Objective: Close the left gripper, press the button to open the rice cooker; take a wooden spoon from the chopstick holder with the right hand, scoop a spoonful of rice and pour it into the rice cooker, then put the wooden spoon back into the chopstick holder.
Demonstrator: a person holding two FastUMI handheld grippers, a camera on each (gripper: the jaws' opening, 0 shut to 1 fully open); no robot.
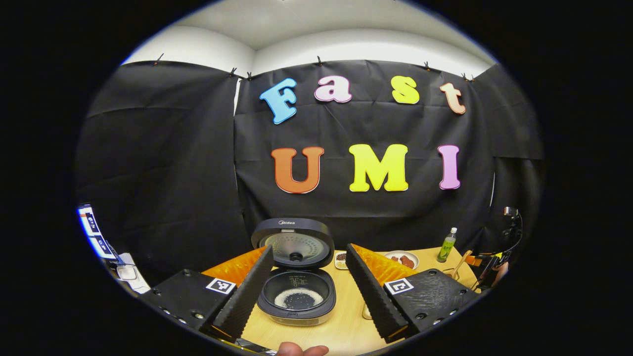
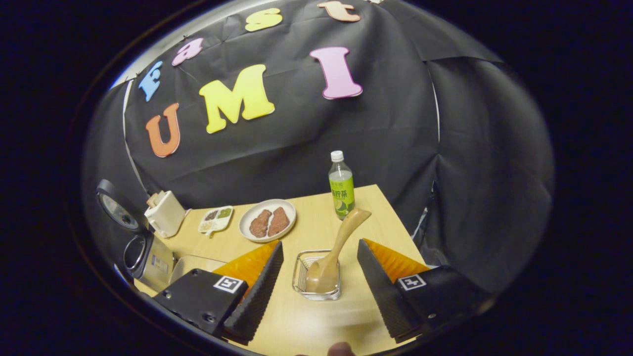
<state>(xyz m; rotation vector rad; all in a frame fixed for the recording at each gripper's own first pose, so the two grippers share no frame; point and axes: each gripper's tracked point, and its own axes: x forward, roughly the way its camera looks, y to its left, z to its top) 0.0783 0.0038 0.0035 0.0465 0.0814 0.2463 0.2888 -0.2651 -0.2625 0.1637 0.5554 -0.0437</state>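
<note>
The rice cooker (image 1: pixel 296 309) stands on the wooden table with its lid (image 1: pixel 295 242) raised; white rice rings the bottom of its dark pot. My left gripper (image 1: pixel 309 249) is open, a finger on either side of the cooker in view and nothing held. The wooden spoon (image 2: pixel 341 237) leans to the upper right out of the wire chopstick holder (image 2: pixel 302 269). My right gripper (image 2: pixel 319 244) is open just short of the holder, touching neither it nor the spoon. The cooker (image 2: pixel 143 254) sits at the far left of the right gripper view. The spoon (image 1: pixel 461 264) also shows at the table's right end.
A plate of brown meat pieces (image 2: pixel 267 220), a small divided dish (image 2: pixel 216 219), a green-labelled bottle (image 2: pixel 341 185) and a white box-like container (image 2: pixel 164 213) stand along the back of the table (image 2: pixel 316 321). A metal tray (image 2: pixel 195 264) lies beside the cooker. Black cloth walls close in behind.
</note>
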